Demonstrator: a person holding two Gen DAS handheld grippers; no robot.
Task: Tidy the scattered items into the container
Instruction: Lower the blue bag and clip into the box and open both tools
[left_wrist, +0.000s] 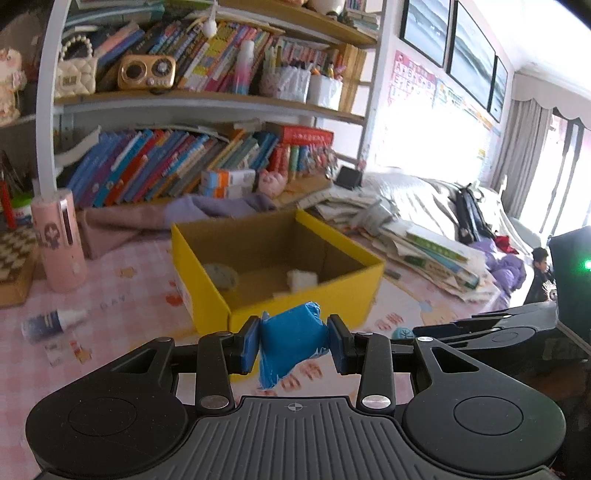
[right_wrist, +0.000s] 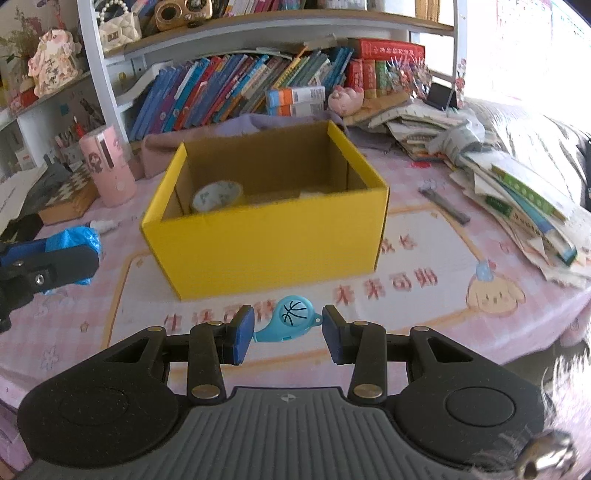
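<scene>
My left gripper (left_wrist: 294, 341) is shut on a blue plastic-wrapped packet (left_wrist: 291, 341), held above the pink tablecloth just in front of the yellow cardboard box (left_wrist: 306, 301). My right gripper (right_wrist: 288, 332) is shut on a light-blue teardrop whistle (right_wrist: 290, 317) with a basketball print, near the box's front wall (right_wrist: 269, 251). Inside the box lie a roll of patterned tape (right_wrist: 216, 195) and a small white item (left_wrist: 302, 279). The left gripper with its blue packet (right_wrist: 75, 240) shows at the left edge of the right wrist view.
A small dropper bottle (left_wrist: 51, 323) lies left of the box. A pink cylinder (right_wrist: 109, 170) and a chessboard box (right_wrist: 68, 197) stand further left. A metal strip (right_wrist: 445, 205) and a pile of books and papers (right_wrist: 517, 199) lie right. Bookshelves stand behind.
</scene>
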